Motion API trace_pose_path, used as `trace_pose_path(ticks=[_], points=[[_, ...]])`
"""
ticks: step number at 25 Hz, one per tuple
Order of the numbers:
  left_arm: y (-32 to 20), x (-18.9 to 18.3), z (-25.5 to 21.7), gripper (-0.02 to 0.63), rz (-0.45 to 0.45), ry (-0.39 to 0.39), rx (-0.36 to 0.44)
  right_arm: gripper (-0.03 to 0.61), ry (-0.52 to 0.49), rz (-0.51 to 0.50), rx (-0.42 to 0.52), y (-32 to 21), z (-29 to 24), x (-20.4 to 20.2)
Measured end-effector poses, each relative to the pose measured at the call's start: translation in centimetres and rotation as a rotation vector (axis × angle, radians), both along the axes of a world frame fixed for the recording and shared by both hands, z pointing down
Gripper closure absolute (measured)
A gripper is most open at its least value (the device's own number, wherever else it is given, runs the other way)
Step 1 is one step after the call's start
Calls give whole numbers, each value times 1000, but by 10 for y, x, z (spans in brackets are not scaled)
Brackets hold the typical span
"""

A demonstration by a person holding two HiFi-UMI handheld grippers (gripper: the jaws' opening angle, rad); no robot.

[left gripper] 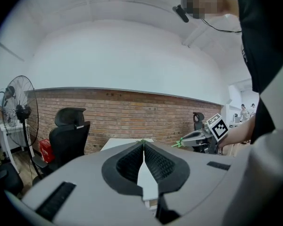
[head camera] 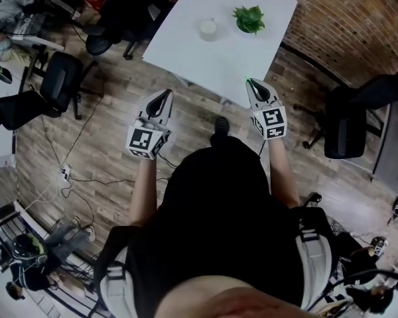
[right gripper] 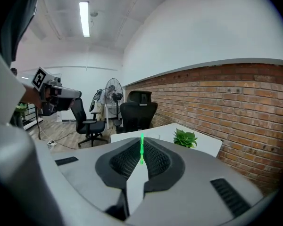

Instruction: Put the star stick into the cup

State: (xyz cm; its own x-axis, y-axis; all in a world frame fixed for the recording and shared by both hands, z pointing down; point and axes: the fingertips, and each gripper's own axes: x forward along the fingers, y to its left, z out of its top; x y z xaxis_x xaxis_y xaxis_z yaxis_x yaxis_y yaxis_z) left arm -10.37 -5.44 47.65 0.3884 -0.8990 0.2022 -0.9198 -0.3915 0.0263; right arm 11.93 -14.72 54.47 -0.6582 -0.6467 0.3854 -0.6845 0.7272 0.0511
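head view / position: we're standing back from the white table point(head camera: 186, 45). The left gripper point(head camera: 166, 97) and right gripper point(head camera: 252, 85) are both hovering over the wood floor point(head camera: 113, 111), short of the table's near edge.
head view / target: the cup point(head camera: 207, 27) is sitting on the table's far half, just beside the plant point(head camera: 250, 18) and well apart from both grippers.
head view / stick: the star stick point(head camera: 249, 80) is showing only as a green speck at the right gripper's tip.
head view / risk: we're facing a long reach. Coming in from the right could drag the stick through the plant's leaves, and a sideways nudge could tip the cup, which looks light.
left gripper view / fingers: the left jaws are pressing together with nothing between them.
left gripper view / risk: this gripper isn't steadying anything. If the cup starts tipping, we're not bracing it.
right gripper view / fingers: the right jaws are clamping narrow on the star stick, which is poking up past the pads as a thin green sliver.
right gripper view / star end: we're not making out the star shape, as it's too thin edge-on.
right gripper view / risk: we're pinching a slim stick, so clipping the rim could pivot it or slide it through the pads. The jaws are also blocking most of the line to the cup, so the final alignment is likely going half-blind.
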Motion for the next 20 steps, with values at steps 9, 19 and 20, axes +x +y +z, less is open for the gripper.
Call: trace_pose_path(ticks=[9, 19, 20], points=[[-39, 23, -3, 588, -27, -12, 10, 565, 20, -57, 12, -45, 5, 10], [-64, 37, 4, 588, -80, -6, -1, 565, 36, -126, 8, -85, 19, 12], [-66, 37, 4, 588, -81, -13, -3, 566, 38, -129, 5, -88, 21, 11]])
